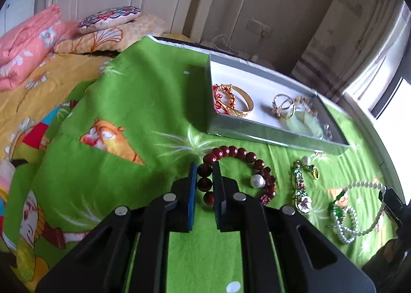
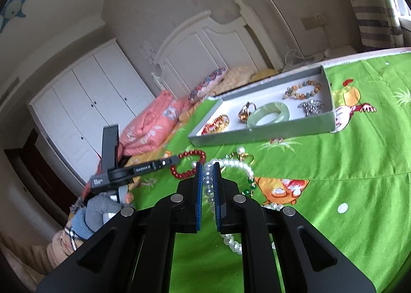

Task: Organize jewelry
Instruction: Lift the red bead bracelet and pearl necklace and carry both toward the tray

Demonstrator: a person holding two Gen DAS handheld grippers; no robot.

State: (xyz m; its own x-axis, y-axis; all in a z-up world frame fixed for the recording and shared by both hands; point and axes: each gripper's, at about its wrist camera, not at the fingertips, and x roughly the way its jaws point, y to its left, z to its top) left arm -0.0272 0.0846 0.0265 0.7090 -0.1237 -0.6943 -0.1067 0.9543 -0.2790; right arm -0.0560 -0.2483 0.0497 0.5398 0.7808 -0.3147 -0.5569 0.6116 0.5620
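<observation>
My left gripper (image 1: 204,167) is shut on a dark red bead bracelet (image 1: 232,151), with two beads pinched between its blue pads. The rest of the loop trails to the right over the green cloth. In the right wrist view my right gripper (image 2: 207,167) is shut on a white pearl necklace (image 2: 239,164), and the strand hangs out below the pads. The grey tray (image 1: 257,133) lies just beyond and holds a gold bangle (image 1: 241,103), rings (image 1: 282,105) and a pale jade bangle (image 2: 269,113). The left gripper's fingers (image 2: 167,162) show at the red bracelet (image 2: 190,154).
A flowered enamel chain (image 1: 300,185) and a loose pearl piece (image 1: 257,180) lie on the green cloth (image 1: 128,103) between the two grippers. Folded pink bedding (image 1: 28,41) and pillows sit at the far left. A gloved hand (image 2: 100,210) holds the left tool.
</observation>
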